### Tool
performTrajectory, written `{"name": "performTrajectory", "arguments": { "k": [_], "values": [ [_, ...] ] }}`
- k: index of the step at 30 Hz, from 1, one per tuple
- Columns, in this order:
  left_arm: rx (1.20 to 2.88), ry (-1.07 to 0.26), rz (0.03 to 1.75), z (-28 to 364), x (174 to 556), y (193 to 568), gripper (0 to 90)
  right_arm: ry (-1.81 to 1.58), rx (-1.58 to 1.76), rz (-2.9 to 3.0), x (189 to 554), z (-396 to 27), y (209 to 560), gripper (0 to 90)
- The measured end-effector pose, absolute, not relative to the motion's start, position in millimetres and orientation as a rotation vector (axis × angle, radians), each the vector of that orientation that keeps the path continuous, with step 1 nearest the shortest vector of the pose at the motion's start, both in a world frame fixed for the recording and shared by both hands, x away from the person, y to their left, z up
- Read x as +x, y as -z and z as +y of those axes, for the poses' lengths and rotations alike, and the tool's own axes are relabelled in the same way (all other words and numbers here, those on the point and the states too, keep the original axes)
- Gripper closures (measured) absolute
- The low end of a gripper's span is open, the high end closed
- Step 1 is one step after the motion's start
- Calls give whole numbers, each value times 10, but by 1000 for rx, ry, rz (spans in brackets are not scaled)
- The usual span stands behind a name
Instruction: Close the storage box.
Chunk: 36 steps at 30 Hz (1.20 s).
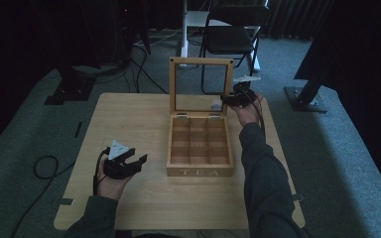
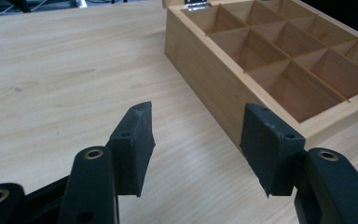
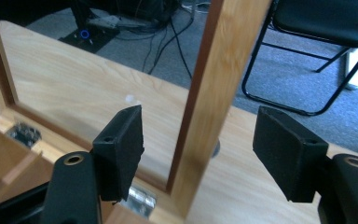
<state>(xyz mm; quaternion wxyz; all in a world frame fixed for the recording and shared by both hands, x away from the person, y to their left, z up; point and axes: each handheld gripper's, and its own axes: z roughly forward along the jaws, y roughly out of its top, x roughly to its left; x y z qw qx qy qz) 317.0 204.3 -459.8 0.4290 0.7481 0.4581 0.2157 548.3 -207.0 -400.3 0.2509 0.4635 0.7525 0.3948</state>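
The left tool (image 1: 129,162) rests low on the surface (image 1: 129,114), jaws apart, with the tea box (image 1: 200,171) just to its right. The right tool (image 1: 235,97) is raised, jaws apart astride the upright lid (image 1: 201,62) frame's side rail. The box's compartments are empty; its label faces the person.

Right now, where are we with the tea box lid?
Done: the wooden tea box has its glass-paned lid standing upright, and all nine compartments look empty. In hand: the right gripper has open jaws on either side of the lid's side rail, not yet clamped. The left gripper rests open on the light wood table beside the box. Left: unclear, likely moving the lid.
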Motion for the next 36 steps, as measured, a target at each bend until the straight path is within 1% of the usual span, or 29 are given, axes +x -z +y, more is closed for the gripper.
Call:
{"name": "performTrajectory", "arguments": {
  "k": [1, 8, 10, 13, 15, 17, 21, 29, 36],
  "values": [
    [1876, -540, 1141, 2034, 3190, 4585, 444, -1091, 1266, 2035, 5522, -2060, 4009, 337],
    [1871, -542, 1117, 1983, 3240, 4495, 443, -1127, 1308, 2046, 5647, -2068, 4038, 349],
    [1877, -543, 1114, 1977, 3238, 4493, 442, -1170, 1282, 2061, 5697, -2046, 4002, 396],
    [1872, -541, 1116, 1974, 3227, 4502, 442, -1147, 1271, 2096, 5724, -2029, 3988, 412],
    [1873, -540, 1116, 1977, 3221, 4514, 442, -1181, 1290, 2096, 5717, -2079, 3974, 470],
    [1879, -537, 1121, 1976, 3222, 4527, 442, -1226, 1297, 2098, 5700, -2141, 3965, 530],
    [1880, -533, 1124, 1950, 3226, 4561, 441, -1274, 1253, 2103, 5643, -2202, 3972, 539],
    [1889, -510, 1123, 1857, 3251, 4651, 441, -1395, 1149, 2059, 5409, -2312, 4029, 588],
    [1896, -503, 1102, 1775, 3283, 4645, 441, -1395, 1092, 2034, 5216, -2315, 4021, 595]
  ]
}}
